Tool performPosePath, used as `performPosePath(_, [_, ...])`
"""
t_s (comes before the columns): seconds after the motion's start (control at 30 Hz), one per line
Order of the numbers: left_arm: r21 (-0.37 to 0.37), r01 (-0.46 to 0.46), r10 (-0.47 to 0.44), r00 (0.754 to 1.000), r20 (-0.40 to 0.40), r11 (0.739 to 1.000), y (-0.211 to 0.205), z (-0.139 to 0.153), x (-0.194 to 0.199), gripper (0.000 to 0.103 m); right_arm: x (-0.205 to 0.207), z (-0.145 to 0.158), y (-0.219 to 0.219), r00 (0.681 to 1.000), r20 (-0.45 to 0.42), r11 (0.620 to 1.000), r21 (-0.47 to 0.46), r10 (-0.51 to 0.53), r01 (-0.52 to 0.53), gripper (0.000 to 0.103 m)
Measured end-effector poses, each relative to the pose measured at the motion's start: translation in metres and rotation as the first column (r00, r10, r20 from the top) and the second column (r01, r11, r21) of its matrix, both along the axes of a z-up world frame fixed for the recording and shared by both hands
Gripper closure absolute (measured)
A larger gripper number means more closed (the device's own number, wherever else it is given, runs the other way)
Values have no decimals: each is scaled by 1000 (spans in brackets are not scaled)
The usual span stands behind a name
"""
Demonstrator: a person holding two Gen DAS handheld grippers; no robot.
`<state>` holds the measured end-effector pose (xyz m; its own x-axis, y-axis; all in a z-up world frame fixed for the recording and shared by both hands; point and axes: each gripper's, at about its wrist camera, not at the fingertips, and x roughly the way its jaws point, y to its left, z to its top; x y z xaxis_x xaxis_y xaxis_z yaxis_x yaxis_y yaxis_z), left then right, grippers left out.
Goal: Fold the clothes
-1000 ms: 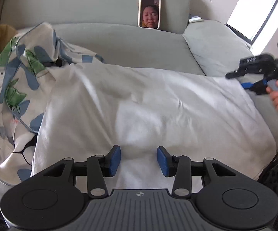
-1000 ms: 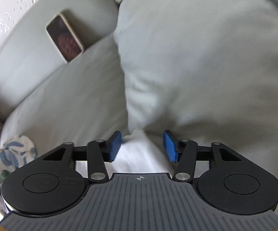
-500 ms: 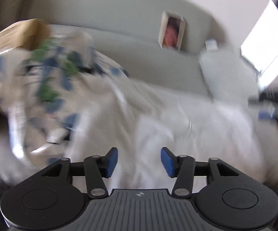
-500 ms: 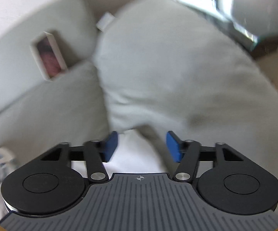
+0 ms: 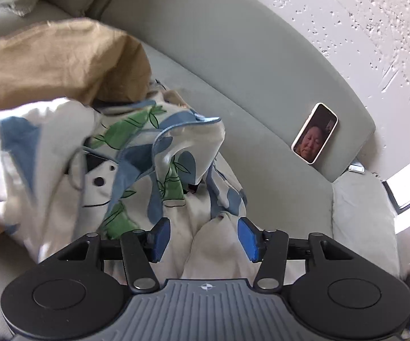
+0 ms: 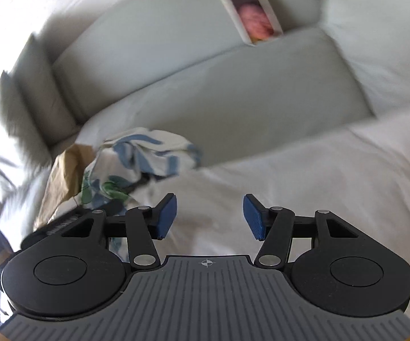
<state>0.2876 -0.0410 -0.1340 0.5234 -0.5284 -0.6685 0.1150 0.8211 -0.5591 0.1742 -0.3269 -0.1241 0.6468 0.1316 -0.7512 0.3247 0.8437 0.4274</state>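
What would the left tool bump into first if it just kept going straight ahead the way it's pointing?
Most likely the white cloth bunched between the left tool's open fingers, with the blue and green patterned garment just beyond it. Depth is hard to judge through the fisheye.

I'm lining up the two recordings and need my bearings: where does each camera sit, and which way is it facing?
Left wrist: sits on the left gripper, open, facing the crumpled blue-and-green printed garment and tan cloth; no hand shows.
Right wrist: sits on the right gripper, open, facing the spread white garment; no hand shows.
Shared: the white-cased phone propped against the grey sofa backrest, and the printed garment.
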Motion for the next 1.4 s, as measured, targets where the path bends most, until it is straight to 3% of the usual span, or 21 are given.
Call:
performPosePath(0.07, [-70,19,-24,997,-70,997,5,-14,15,60,23,-4,8,1000,-4,1000,-8,13,-13,44])
performPosePath(0.2, [-178,42,-70,986,-153,983,9,-29,32,72,52,-22,9,999,-39,997,74,5,-2,46])
performPosePath(0.43, [-198,114,-153,969,-192,974,-8,-37,41,75,56,-59,9,996,-86,991,131,-19,31,54])
performPosePath(0.7, [-271,-16,-74,944,-320,963,10,-60,50,74,43,-85,-2,991,-119,982,172,-54,74,58])
performPosePath(0.87, [-391,-77,-80,925,-370,917,19,-72,51,72,33,-92,-10,993,-96,973,212,-69,88,63])
performPosePath(1.0, [-416,-99,-86,911,-403,904,17,-81,53,72,31,-94,-13,993,-93,968,232,-77,97,63])
performPosePath(1.1, [-436,-132,-73,904,-422,890,17,-87,53,78,29,-94,-15,992,-93,963,247,-85,106,63])
performPosePath(1.2, [-457,-159,-64,899,-434,875,16,-93,52,93,27,-95,-18,991,-94,956,270,-95,118,63])
performPosePath(1.27, [-447,-161,-49,905,-422,880,14,-94,49,98,25,-97,-19,990,-97,953,277,-102,126,66])
performPosePath(1.33, [-419,-155,-14,928,-372,895,13,-87,43,103,25,-98,-18,990,-99,953,273,-104,127,67])
performPosePath(1.4, [-387,-118,12,964,-266,914,14,-70,34,103,25,-98,-17,990,-100,957,260,-103,126,70])
